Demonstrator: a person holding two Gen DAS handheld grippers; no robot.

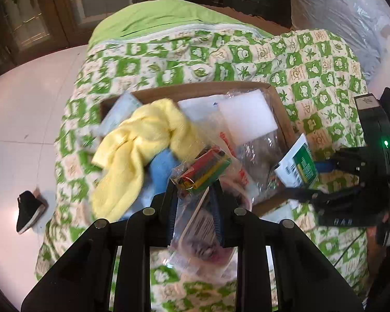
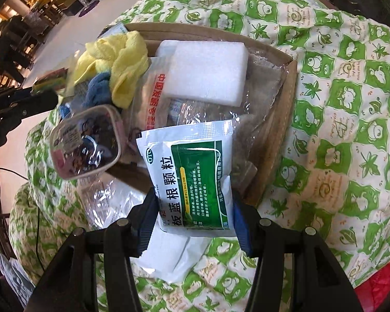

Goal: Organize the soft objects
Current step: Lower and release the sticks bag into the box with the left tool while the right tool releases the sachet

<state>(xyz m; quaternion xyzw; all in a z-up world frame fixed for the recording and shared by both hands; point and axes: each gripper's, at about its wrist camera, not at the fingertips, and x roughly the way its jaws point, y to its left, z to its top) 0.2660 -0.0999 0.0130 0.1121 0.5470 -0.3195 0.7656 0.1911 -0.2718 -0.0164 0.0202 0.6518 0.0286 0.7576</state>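
A cardboard box (image 1: 282, 104) sits on a green patterned quilt (image 1: 312, 59). It holds a yellow cloth (image 1: 143, 135), a blue cloth (image 1: 161, 171), a white foam block (image 1: 247, 114) and clear bags. My left gripper (image 1: 195, 195) is shut on a clear plastic bag (image 1: 202, 223) with colourful items, held over the box's near edge. My right gripper (image 2: 192, 223) is shut on a green and white medicine sachet (image 2: 192, 176), held above the box (image 2: 288, 83). The right gripper also shows in the left wrist view (image 1: 306, 192), with the sachet (image 1: 299, 166).
The quilt (image 2: 351, 104) covers a bed. A white tiled floor (image 1: 26, 119) lies left, with a black shoe (image 1: 28, 210). A large clear plastic bundle (image 1: 345, 7) stands at the back right. A white packet (image 2: 169, 254) lies on the quilt below the sachet.
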